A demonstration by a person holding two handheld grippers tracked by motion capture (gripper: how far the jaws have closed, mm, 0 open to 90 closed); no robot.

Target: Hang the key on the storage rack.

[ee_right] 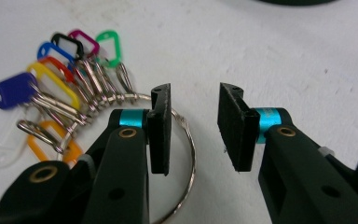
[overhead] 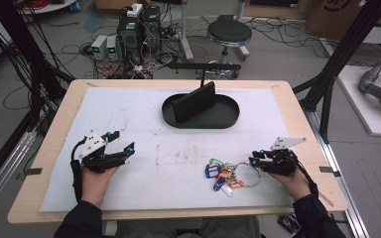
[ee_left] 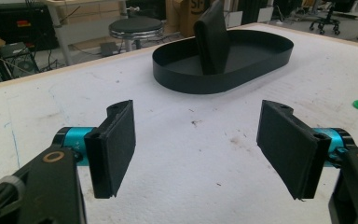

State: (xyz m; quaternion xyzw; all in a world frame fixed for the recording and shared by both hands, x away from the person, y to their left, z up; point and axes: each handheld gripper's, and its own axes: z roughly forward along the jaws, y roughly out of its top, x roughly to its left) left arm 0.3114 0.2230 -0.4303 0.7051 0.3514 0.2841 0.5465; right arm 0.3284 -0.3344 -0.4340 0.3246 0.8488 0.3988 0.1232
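My right gripper (ee_right: 193, 128) has its jaws apart astride the wire key ring (ee_right: 186, 154), the coloured key tags (overhead: 221, 174) fanned to its left near the table's front edge, while my open left gripper (overhead: 120, 143) idles well apart.

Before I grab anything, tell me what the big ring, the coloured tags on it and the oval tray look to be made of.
Big ring: thin, silvery and shiny, so likely steel wire.
Coloured tags: smooth, bright, slightly glossy frames with pale inserts, probably plastic, hung on small metal clips.
Oval tray: matte black with a thin upright wall; painted sheet metal or plastic, I cannot tell which.
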